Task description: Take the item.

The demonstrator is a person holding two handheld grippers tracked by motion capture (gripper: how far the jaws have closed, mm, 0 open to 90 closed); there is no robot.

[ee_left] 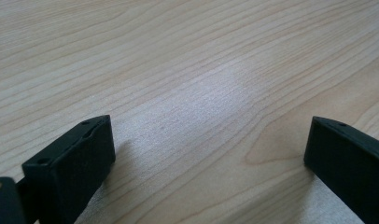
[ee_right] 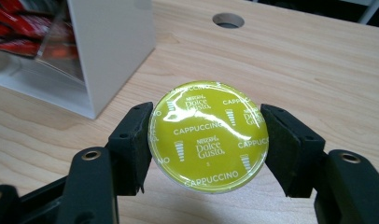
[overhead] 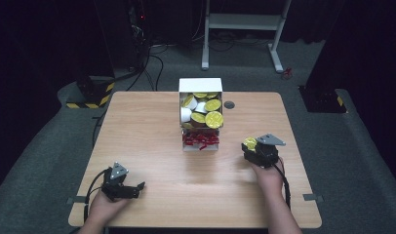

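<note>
The right claw (ee_right: pixel 208 140) pinched a yellow-green coffee capsule (ee_right: pixel 207 135) between its two black jaws, one pad pressed against each side of the rim, with the foil lid facing the camera. The lid carried the printed words "Cappuccino" and "Nescafé Dolce Gusto". In the high view the right claw (overhead: pixel 254 146) sat over the right part of the wooden counter (overhead: pixel 152 195), with the capsule (overhead: pixel 249 143) at its front end and the person's hand (overhead: pixel 270 174) behind it.

The left claw (ee_left: pixel 208 154) stood spread wide, its jaws well apart with bare wood grain between them and nothing in its grip. In the high view it (overhead: pixel 137 187) lay low near the front left of the counter.

A white box (overhead: pixel 201 86) stood at the middle of the far side of the counter, holding a heap of similar capsules (overhead: pixel 213 118), some yellow-green and some white. Just in front of it lay a clear tray of red sachets (overhead: pixel 201 140). A round cable hole (overhead: pixel 229 105) sat to the right of the box
</note>
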